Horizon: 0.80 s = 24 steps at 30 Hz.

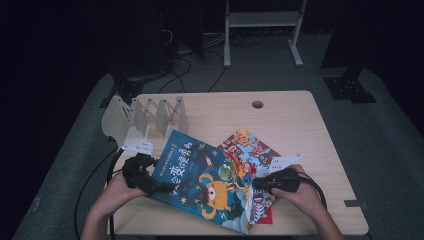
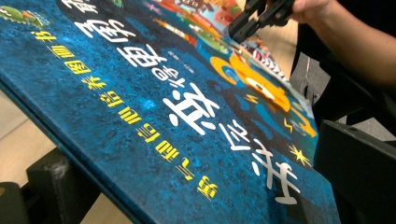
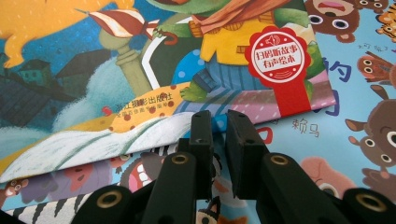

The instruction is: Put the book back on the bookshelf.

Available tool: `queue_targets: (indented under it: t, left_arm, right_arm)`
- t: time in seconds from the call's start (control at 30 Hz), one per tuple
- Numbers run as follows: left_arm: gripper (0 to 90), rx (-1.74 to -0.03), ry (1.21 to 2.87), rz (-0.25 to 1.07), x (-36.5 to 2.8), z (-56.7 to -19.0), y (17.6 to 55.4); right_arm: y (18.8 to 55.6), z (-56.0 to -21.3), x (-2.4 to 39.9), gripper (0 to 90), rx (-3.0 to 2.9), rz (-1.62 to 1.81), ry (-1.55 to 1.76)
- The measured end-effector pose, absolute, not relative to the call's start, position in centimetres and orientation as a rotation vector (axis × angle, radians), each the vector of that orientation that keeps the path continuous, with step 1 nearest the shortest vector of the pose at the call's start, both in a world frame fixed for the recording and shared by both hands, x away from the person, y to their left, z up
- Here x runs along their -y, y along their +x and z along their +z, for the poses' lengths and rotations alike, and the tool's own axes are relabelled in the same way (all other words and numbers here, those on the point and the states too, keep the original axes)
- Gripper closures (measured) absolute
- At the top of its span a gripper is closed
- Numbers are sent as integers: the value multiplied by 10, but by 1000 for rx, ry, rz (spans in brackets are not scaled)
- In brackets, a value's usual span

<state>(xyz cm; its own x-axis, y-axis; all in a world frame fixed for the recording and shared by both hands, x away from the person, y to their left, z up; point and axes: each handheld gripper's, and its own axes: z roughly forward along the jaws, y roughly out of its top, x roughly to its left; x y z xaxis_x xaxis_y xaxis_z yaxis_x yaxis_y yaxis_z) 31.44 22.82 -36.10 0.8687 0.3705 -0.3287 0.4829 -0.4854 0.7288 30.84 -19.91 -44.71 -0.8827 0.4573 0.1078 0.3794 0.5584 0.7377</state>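
Blue and glossy, the picture book (image 1: 202, 180) lies slanted across the wooden table (image 1: 280, 115), its cover overlapping a second book (image 1: 250, 150) with cartoon animals on pale blue beneath it. The left gripper (image 1: 165, 188) has the blue book's near-left edge between its jaws; in the left gripper view the cover (image 2: 187, 116) rises tilted off the tabletop with one black jaw under it and one at its far side, so this gripper reads as clamped on the book. The right gripper (image 1: 257, 183) has its jaws drawn almost together, nothing between them, with the tips resting at the blue book's opposite edge where it meets the book below; in the right gripper view the cover's lower edge (image 3: 140, 133) lies just ahead of the tips.

My reading is that the step in hand is lifting the top book off the lower one, the left side raising it while the right side steadies. A slotted wooden rack (image 1: 145, 120) stands beyond the left gripper, apart from both books. The next move likely calls for tipping the blue book upright and carrying it toward a slot there, keeping the grip firm so the slick cover does not slide out, and keeping the lower book from dragging along.
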Motion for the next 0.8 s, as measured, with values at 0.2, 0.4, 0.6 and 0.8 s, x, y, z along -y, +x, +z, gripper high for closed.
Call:
queue_targets:
  t: [0.2, 0.4, 0.6, 0.8]
  left_arm:
    - [0, -613, 2134, -142, -223, -350, 321]
    - [0, -618, 2140, -157, -219, -339, 334]
    - [43, -620, 2125, -188, -221, -333, 345]
    - [109, -619, 2108, -220, -227, -330, 352]
  right_arm:
    - [308, -447, 198, 802, -2684, 1237, 721]
    - [307, -448, 195, 802, -2694, 1250, 710]
    - [305, -448, 192, 801, -2700, 1254, 699]
    - [304, -448, 189, 797, -2707, 1261, 682]
